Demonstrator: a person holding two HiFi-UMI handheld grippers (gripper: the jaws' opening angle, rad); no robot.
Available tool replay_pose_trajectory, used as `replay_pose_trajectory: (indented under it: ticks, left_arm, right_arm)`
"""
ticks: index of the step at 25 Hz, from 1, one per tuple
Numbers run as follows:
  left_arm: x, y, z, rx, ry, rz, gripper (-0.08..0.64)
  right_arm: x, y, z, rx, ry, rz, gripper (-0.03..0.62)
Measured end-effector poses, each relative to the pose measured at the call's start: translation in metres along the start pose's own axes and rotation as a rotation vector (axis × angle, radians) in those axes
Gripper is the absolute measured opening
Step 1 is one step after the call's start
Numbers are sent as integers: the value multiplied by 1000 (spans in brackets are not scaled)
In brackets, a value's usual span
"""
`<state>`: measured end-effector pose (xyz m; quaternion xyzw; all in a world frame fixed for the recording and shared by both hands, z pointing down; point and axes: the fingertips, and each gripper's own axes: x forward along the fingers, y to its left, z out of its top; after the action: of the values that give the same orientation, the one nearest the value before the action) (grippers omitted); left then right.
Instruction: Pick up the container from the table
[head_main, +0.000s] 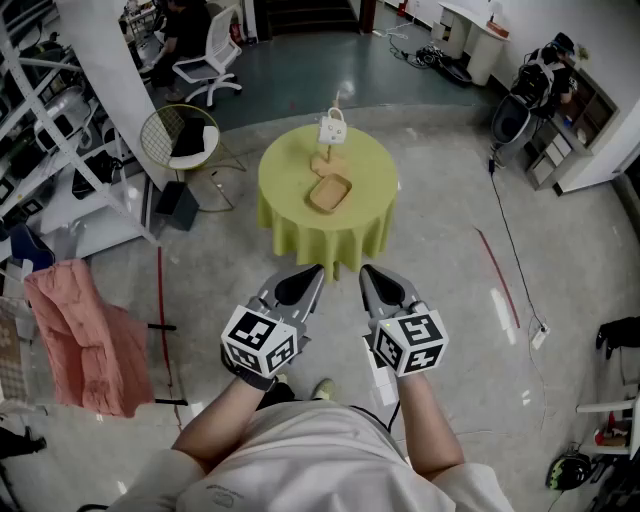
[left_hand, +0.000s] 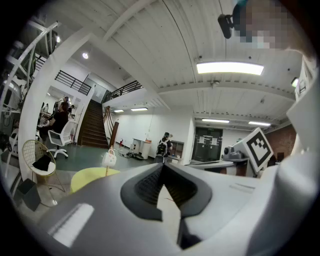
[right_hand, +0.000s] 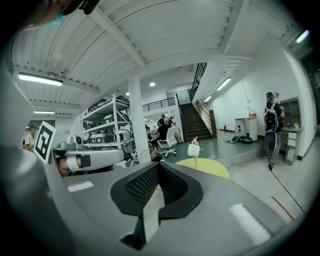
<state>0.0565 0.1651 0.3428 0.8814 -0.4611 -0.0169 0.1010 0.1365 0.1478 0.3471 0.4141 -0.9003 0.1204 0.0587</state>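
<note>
A shallow wooden container (head_main: 330, 193) lies on a round table with a yellow-green cloth (head_main: 290, 180) some way ahead of me. Behind it are a smaller wooden piece (head_main: 326, 163) and a little white bag on a stand (head_main: 333, 127). My left gripper (head_main: 314, 272) and right gripper (head_main: 366, 273) hover side by side above the floor, short of the table, both shut with nothing held. In the left gripper view the left gripper (left_hand: 162, 167) shows the table (left_hand: 92, 177) and bag (left_hand: 109, 158) far off. The right gripper (right_hand: 157, 166) sees the table (right_hand: 207, 166) and bag (right_hand: 193, 148) too.
A wire chair (head_main: 180, 140) and a white office chair (head_main: 208, 60) stand left of the table. An orange cloth (head_main: 85, 335) hangs at the near left, beside white shelving (head_main: 40, 120). A black cable (head_main: 510, 240) and a red line (head_main: 498, 275) cross the floor at right.
</note>
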Motion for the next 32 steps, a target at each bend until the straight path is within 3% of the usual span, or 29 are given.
replay_pose_trajectory:
  ticks: [17, 32]
  left_arm:
    - [3, -1, -9, -1, 15, 13, 6]
    - [37, 52, -14, -7, 13, -12, 6]
  right_arm:
    - [-2, -9, -13, 38, 15, -4, 11]
    - [50, -41, -23, 124, 47, -58, 11]
